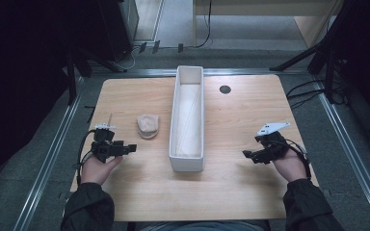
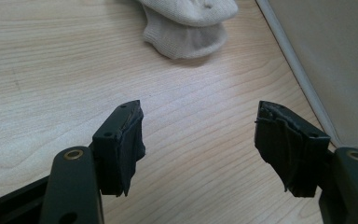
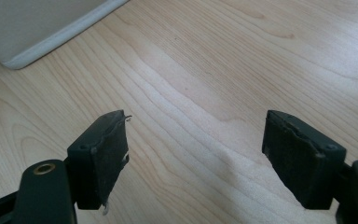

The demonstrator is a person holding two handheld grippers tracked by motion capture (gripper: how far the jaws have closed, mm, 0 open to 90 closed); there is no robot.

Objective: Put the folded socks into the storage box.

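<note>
Soft cream knitted sock bundle (image 1: pixel 148 126) lay just ahead of left gripper (image 1: pixel 130 148), jaws wide apart, empty. Right gripper (image 1: pixel 245 155) far across, also open.

You have one wooden table (image 1: pixel 231 192) before you. On it stands one long white tray (image 1: pixel 188 161), and one rolled beige sock (image 1: pixel 148 126) lies beside it. One dark round disc (image 1: pixel 225 89) sits near the far edge. You hold two grippers: one left gripper (image 1: pixel 131 148), one right gripper (image 1: pixel 246 154)
</note>
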